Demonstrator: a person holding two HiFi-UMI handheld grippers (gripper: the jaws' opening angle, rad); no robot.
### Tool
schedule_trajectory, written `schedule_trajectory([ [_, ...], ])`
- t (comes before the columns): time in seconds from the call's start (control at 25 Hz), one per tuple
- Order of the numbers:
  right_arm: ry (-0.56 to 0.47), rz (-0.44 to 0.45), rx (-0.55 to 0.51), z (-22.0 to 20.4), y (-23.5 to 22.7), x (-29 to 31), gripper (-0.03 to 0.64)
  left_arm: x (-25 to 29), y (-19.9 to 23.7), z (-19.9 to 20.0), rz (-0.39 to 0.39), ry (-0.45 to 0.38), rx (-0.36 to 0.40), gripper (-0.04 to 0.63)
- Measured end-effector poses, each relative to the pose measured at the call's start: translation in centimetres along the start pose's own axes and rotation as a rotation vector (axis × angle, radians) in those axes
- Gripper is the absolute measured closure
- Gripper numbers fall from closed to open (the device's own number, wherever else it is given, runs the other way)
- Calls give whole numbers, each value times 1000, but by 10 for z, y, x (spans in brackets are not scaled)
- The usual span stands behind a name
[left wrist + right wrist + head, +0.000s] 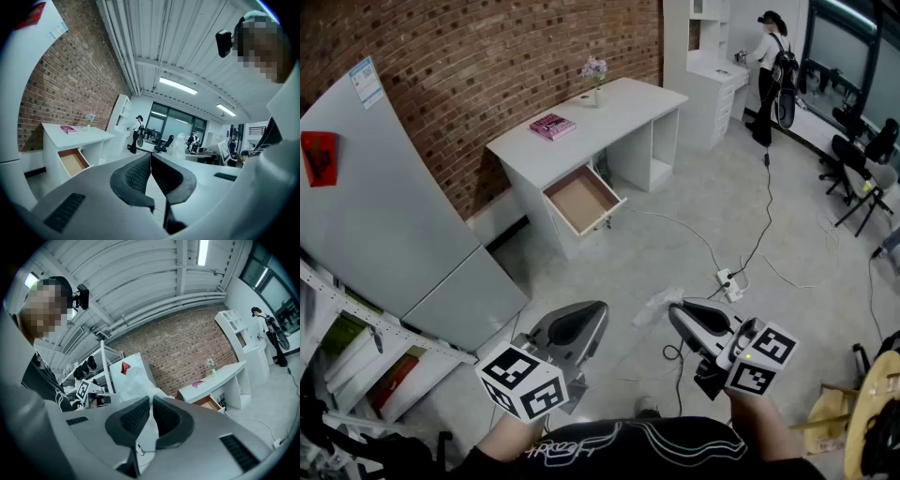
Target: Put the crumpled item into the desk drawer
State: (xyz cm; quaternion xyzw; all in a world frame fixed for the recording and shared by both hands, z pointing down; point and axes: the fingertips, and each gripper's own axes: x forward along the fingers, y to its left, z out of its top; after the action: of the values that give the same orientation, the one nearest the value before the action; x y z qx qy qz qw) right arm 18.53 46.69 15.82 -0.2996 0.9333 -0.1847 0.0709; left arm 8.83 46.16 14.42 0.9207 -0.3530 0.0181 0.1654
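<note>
Carrying is the step in hand: the right gripper (151, 403) is clamped on the crumpled white item (138, 379), well apart from the desk (619, 108). The left gripper (151, 159) is closed on nothing. The next move would be to bring the item over the open drawer (581, 199) (it stands pulled out) and let go.

Crumpled item (659, 305): white, translucent, plastic-like wad, pinched in the right claw (677, 311) at lower centre of the head view, up off the floor (675, 253). In the right gripper view the wad bulges up and left past the closed claw. Desk drawer (581, 199): pulled open, tan-brown inside, white front. It juts from the left part of the white desk (628, 103) at upper centre, well apart from the item.
</note>
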Motion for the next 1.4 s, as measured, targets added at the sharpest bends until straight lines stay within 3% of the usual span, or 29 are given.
schedule_trajectory([
  [0.56, 32, -29, -33, 4, -47, -11, 565, 51, -3, -6, -10, 7, 4, 574],
  [0.96, 58, 13, 1, 15, -98, -16, 565, 97, 3, -9, 61, -4, -17, 574],
  [1.4, 22, 69, -4, 38, -109, -29, 565, 109, -15, -2, 118, -11, 26, 574],
])
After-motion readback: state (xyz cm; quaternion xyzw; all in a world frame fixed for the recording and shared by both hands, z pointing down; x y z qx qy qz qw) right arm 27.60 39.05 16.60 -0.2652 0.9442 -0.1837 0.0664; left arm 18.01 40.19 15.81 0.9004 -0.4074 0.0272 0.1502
